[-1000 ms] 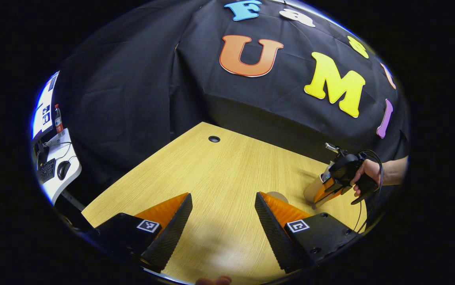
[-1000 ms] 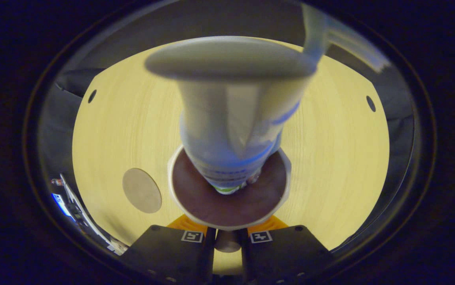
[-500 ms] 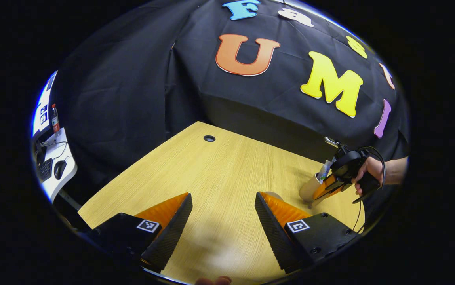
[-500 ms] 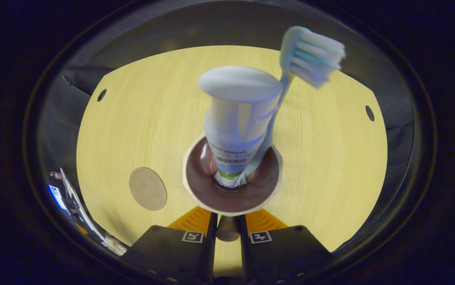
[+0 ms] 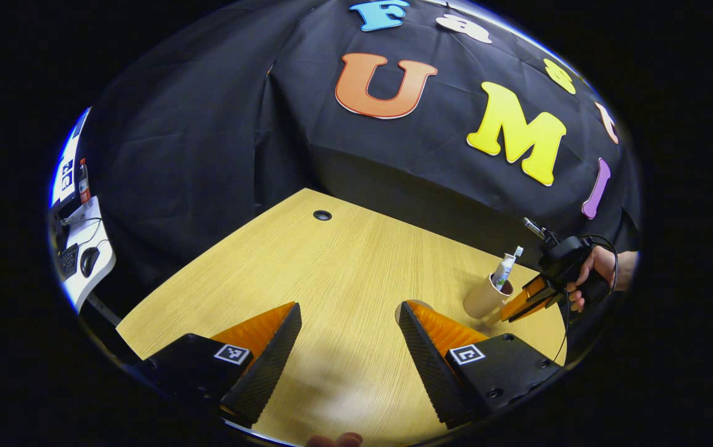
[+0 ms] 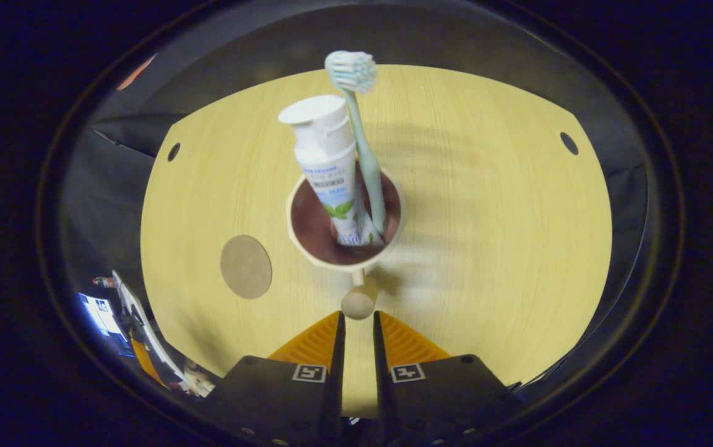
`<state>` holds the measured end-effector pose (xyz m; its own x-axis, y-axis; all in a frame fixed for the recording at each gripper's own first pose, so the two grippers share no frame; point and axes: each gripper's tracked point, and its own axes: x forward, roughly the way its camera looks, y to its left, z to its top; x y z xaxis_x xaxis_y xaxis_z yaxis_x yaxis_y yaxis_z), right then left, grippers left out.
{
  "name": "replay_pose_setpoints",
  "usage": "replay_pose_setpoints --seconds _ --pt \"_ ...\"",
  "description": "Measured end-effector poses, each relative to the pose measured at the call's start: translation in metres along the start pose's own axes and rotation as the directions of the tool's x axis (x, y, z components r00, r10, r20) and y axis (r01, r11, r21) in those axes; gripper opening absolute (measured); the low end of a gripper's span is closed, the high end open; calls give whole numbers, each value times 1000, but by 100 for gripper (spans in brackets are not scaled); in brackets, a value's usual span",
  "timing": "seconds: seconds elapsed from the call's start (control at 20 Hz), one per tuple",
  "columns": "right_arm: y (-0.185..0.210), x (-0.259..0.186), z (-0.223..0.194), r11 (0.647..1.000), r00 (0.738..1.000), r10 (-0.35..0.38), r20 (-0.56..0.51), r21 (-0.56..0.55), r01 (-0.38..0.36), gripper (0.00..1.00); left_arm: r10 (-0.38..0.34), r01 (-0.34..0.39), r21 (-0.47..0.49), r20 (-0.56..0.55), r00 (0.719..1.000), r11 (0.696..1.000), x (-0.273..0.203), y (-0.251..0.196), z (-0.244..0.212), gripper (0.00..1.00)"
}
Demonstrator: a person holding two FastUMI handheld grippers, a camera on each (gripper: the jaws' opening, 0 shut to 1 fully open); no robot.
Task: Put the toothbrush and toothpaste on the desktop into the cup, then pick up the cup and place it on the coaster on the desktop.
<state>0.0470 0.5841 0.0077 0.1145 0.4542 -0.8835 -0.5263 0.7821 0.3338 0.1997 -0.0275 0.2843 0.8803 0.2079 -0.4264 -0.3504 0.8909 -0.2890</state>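
A light wood-grain desktop [image 6: 486, 205] carries a cup [image 6: 331, 248] (toothbrush and toothpaste standing inside it). A round coaster [image 6: 245, 266] lies flat just left of the cup in the right gripper view, apart from it. Cable holes sit beyond the cup, toward the far corners.

In your right gripper view the cup [image 6: 344, 223] stands on the tabletop [image 6: 493, 236] with the toothpaste [image 6: 328, 167] and toothbrush [image 6: 362, 136] upright in it; the coaster [image 6: 246, 266] lies left of the cup, apart; your right hand-held gripper [image 6: 356, 326] sits just before the cup's handle [image 6: 359, 301].
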Motion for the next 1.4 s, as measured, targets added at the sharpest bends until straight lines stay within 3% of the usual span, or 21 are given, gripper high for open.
replay_pose_setpoints --seconds 0.2,0.35,0.5,0.6,0.8,0.9,1.0,1.05,1.1,1.25,1.4 --pt "-13 -8 -14 999 1000 -26 -6 -39 25 22 -20 20 23 21 1000 1000 -5 -13 5 100" --pt "-16 -6 -13 999 1000 -13 23 31 13 21 -37 36 23 28 999 999 -11 -19 2 100" --pt "-22 -7 -26 998 1000 -16 -16 65 17 21 -38 37 30 43 998 999 -21 -23 2 100" --pt "-30 -9 -24 998 998 -59 10 4 59 20 -32 30 47 47 998 998 -25 -21 0 100" --pt "-24 -5 -26 996 1000 -16 16 90 15 17 -34 32 35 55 998 999 -34 -20 -1 100" --pt "-17 -4 -36 997 1000 17 -12 76 -16 51 -27 25 43 65 997 999 -37 -18 1 100" --pt "-17 -13 -36 993 1000 17 3 115 -17 57 -24 21 45 61 998 999 -40 -16 -1 100" --pt "-18 -13 -32 997 1000 1 1 81 -1 0 -21 18 49 59 998 999 -41 -15 -3 100" --pt "-22 -13 -35 999 1000 -17 2 42 17 8 -21 18 49 62 998 999 -42 -15 -2 100" --pt "-19 -13 -35 999 1000 -16 2 39 16 6 -27 24 46 59 998 999 -41 -17 -4 100" --pt "-16 -8 -31 992 1000 7 -16 124 -5 6 -35 33 42 55 998 999 -40 -19 -3 100"
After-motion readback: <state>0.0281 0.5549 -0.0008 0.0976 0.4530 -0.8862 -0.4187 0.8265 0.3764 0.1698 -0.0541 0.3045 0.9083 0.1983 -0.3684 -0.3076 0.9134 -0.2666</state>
